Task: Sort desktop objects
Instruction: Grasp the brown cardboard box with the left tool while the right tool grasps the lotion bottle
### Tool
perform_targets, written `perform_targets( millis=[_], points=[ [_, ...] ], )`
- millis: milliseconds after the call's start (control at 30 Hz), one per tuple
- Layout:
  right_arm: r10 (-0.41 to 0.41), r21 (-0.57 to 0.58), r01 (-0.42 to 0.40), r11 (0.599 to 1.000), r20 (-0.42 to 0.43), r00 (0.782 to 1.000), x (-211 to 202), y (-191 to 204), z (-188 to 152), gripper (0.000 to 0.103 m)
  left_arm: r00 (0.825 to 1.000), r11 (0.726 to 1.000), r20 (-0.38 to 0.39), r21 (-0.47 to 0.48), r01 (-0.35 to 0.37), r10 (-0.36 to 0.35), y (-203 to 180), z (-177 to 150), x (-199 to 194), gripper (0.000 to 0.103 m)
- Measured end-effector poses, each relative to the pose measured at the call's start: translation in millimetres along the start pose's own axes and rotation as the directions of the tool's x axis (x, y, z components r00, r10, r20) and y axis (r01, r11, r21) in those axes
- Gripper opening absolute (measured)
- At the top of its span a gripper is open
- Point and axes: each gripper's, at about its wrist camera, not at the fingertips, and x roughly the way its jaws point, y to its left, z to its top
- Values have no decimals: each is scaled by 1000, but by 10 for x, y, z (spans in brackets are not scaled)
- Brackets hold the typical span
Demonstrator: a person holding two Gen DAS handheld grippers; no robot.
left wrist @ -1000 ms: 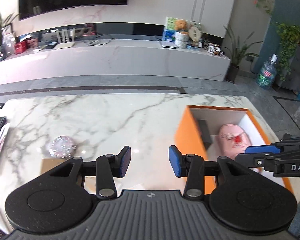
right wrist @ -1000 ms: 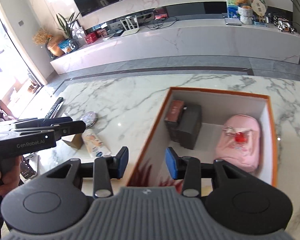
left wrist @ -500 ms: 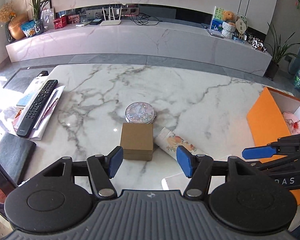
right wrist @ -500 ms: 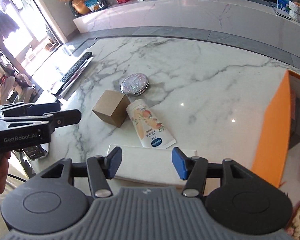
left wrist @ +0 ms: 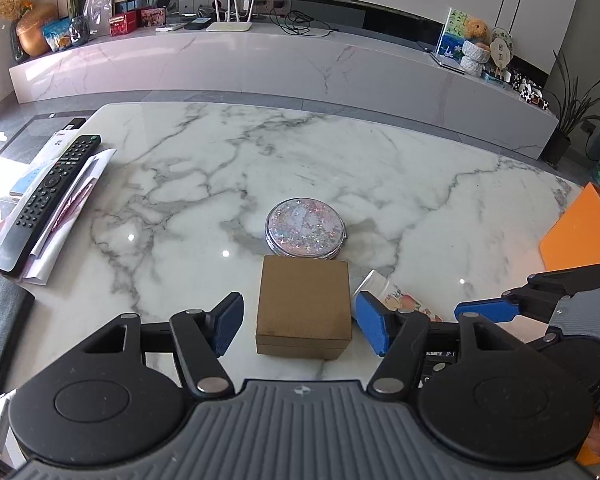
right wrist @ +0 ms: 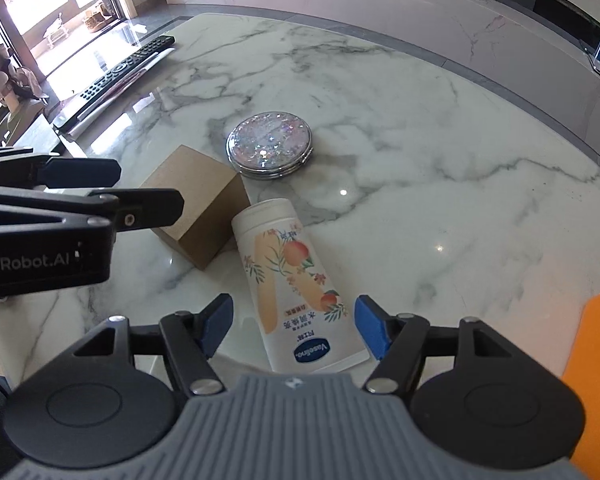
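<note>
Both grippers hang spread over the marble table (left wrist: 180, 184): left gripper (left wrist: 300, 326) brackets the brown box (left wrist: 304, 308) (seemingly not touching), right gripper (right wrist: 292, 328) straddles the lotion tube (right wrist: 288, 276), whose long axis points away toward the round compact (right wrist: 270, 150).

**Colours and patterns on the surface**

Surface (left wrist: 380, 168): white marble, grey veining. Small box (left wrist: 303, 307): plain tan-brown cardboard. Round compact (left wrist: 305, 229): silver rim, lid of pink and pale glitter with tiny stars. Tube (right wrist: 296, 280): white, peach-orange band, printed peaches, leaves and small flowers, blue oval logo. Storage box (left wrist: 580, 236): bright orange wall. Remote (left wrist: 48, 200): black, lying on white papers. Left claw (left wrist: 300, 328) and right claw (right wrist: 294, 328): black frames, blue pads, grey ribbed body.
</note>
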Motion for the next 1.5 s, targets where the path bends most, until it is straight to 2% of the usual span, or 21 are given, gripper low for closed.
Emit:
perform_targets(
  millis=[100, 367, 467, 533, 567, 767, 933, 1067, 1167, 1200, 1233, 1267, 1500],
  points=[
    [-13, -8, 13, 1000, -14, 1000, 107, -9, 2, 69, 1000, 1000, -9, 11, 15, -15, 4, 5, 82, 73],
    [-37, -68, 39, 997, 22, 999, 161, 34, -3, 71, 999, 1000, -21, 1, 27, -27, 31, 0, 228, 73],
    [-34, -75, 37, 996, 37, 999, 154, 47, -16, 67, 999, 1000, -35, 8, 24, -24, 6, -20, 265, 73],
    [-31, -84, 35, 996, 46, 998, 145, 61, -12, 58, 999, 1000, -40, 16, 17, -16, -13, -30, 289, 73],
    [-34, -85, 38, 996, 47, 998, 146, 68, -7, 57, 999, 1000, -40, 20, 12, -11, -18, -34, 297, 69],
    [-32, -66, 35, 997, 44, 999, 136, 34, 14, 54, 999, 1000, -31, -12, 15, -15, 43, -41, 286, 68],
    [-5, -1, 5, 1000, 55, 998, 72, -43, 60, 53, 1000, 999, -14, -32, 16, -16, 68, -32, 189, 68],
    [16, 34, -19, 999, 85, 996, -51, -60, 100, 53, 1000, 998, 11, -51, 22, -21, 69, -23, 57, 68],
    [23, 17, -25, 1000, 106, 994, -169, -28, 134, 51, 999, 996, 22, -74, 39, -38, 77, -2, -25, 68],
    [26, 13, -28, 1000, 106, 994, -195, -17, 142, 48, 999, 996, 24, -78, 43, -42, 75, 0, -50, 68],
    [34, 11, -36, 999, 106, 994, -224, -11, 147, 40, 999, 996, 26, -76, 46, -44, 67, 3, -81, 68],
    [47, 10, -48, 999, 101, 994, -251, -4, 148, 22, 999, 996, 26, -71, 47, -45, 55, 2, -105, 68],
    [57, 43, -61, 997, 88, 994, -323, -34, 68, 20, 999, 998, 3, -51, 39, -39, 11, -111, -182, 68]
  ],
)
